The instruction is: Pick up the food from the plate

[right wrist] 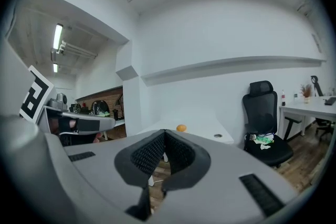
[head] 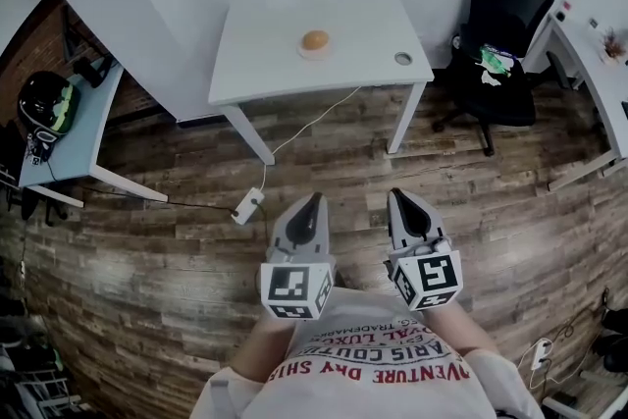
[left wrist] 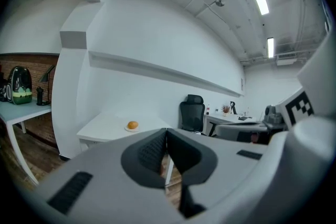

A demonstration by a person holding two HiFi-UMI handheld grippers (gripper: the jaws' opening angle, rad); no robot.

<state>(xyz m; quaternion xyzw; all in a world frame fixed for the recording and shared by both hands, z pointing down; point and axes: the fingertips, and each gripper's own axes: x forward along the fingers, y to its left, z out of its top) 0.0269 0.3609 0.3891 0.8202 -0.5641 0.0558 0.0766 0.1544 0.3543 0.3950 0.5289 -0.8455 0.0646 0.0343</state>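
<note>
Holding the left gripper (head: 315,201) and right gripper (head: 399,196) pinched shut and empty, we stand well apart from the white table (head: 265,64). The food (head: 315,39) sits on its plate (head: 316,52) mid-table, away from every edge.

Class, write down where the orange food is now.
In the head view, the orange food sits on a small plate midway along the white table, left of its cable hole.
</note>
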